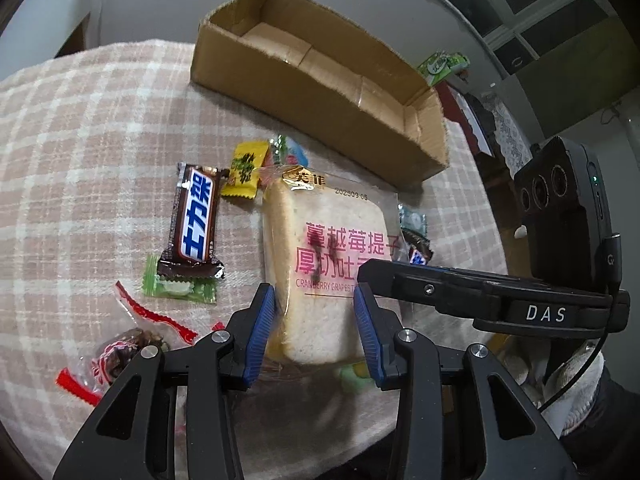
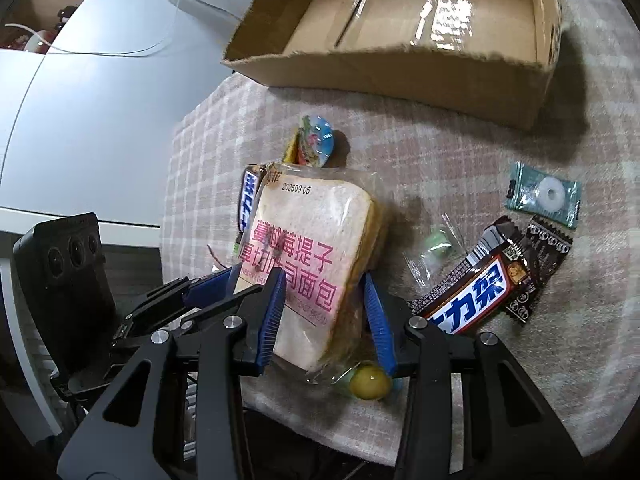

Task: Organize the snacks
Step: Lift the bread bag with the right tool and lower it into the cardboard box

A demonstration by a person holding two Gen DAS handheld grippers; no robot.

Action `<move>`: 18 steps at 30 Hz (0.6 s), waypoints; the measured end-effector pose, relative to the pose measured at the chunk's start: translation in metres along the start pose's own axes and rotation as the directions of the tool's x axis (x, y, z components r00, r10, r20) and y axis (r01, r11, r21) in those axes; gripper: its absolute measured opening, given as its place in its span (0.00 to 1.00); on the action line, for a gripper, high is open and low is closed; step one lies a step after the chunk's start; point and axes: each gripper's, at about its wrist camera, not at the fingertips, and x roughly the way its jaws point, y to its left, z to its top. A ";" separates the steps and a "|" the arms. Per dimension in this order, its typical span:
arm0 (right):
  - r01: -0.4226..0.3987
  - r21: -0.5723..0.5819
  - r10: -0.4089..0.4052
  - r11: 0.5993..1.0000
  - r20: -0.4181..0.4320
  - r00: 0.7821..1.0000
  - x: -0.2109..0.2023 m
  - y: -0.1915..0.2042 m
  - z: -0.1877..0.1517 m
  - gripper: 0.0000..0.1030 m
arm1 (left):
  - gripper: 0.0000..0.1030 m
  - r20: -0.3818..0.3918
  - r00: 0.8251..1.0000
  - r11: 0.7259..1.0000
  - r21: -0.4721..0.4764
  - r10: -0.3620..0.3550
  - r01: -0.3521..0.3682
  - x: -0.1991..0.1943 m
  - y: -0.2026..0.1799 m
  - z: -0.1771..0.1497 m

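A clear packet of sliced toast bread [image 1: 332,240] [image 2: 312,240] with pink print lies on the plaid cloth, and both grippers hold its near end. My left gripper [image 1: 316,312] has its blue pads pressed on both sides of the packet. In the right wrist view it [image 2: 216,278] grips the packet's left corner. My right gripper [image 2: 326,308] also has a pad against each side of the loaf; its black finger [image 1: 400,276] crosses the packet's right side. An open cardboard box [image 1: 300,80] [image 2: 380,72] stands empty beyond the bread.
Loose snacks ring the bread: a brown chocolate bar [image 1: 196,220], a yellow candy [image 1: 244,170], a green candy [image 1: 176,286], red-wrapped sweets [image 1: 120,352]; a second bar [image 2: 476,292], a mint ring [image 2: 546,194], a jelly cup [image 2: 316,140], a green ball [image 2: 370,382]. A gloved hand [image 1: 580,380] holds the right gripper.
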 end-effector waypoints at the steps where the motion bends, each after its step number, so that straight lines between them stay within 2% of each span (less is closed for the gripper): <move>1: -0.002 -0.002 0.002 1.000 0.004 1.000 -0.003 0.002 0.000 0.41 | 0.37 0.009 1.000 1.000 0.000 -0.002 0.002 -0.004 -0.002 0.001; 8: -0.016 -0.043 0.019 0.999 0.069 0.997 -0.042 0.018 0.009 0.41 | 0.37 0.080 0.997 0.999 0.051 -0.009 0.005 -0.031 -0.019 0.017; 18: 0.002 -0.088 0.012 0.996 0.164 0.986 -0.090 0.027 0.050 0.41 | 0.37 0.162 0.986 0.995 0.097 -0.044 0.028 -0.037 -0.044 0.071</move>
